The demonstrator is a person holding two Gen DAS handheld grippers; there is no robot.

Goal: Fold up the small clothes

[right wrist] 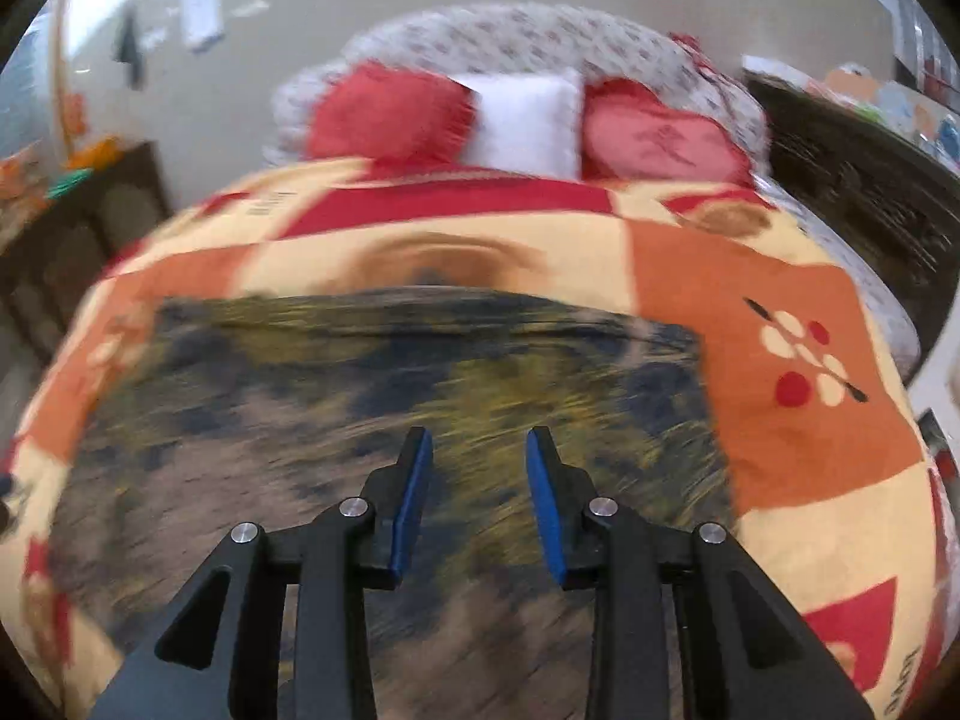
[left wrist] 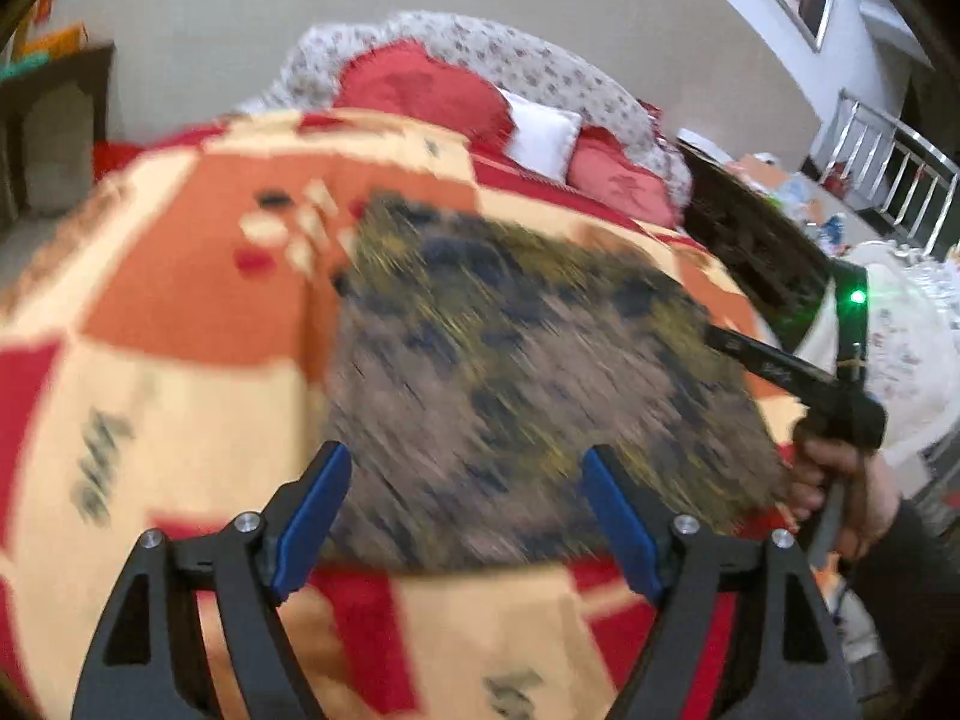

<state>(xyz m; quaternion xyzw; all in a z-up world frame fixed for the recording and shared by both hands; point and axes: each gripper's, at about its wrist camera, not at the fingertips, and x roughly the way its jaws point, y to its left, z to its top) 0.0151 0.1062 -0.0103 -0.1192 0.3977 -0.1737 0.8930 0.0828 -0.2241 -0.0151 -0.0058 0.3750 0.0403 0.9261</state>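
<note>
A small garment (left wrist: pixel 510 372) with a brown, yellow and dark blue pattern lies spread flat on the bed cover (left wrist: pixel 180 276); both views are blurred. My left gripper (left wrist: pixel 465 453) hovers over the garment's near edge, open, with nothing between its blue pads. In the right wrist view the same garment (right wrist: pixel 360 396) fills the middle, and my right gripper (right wrist: pixel 480 435) is above it with a narrower gap between its pads, open and not pinching cloth. The right gripper (left wrist: pixel 720 339) also appears in the left wrist view at the garment's right edge, held by a hand (left wrist: pixel 840 480).
The bed cover (right wrist: pixel 780 360) is a patchwork of orange, red and cream. Red pillows (right wrist: pixel 384 120) and a white pillow (right wrist: pixel 522 120) lean on a floral headboard (right wrist: pixel 510 36). Dark wooden furniture (right wrist: pixel 870 180) stands to the right of the bed, and a dark cabinet (right wrist: pixel 78 240) to the left.
</note>
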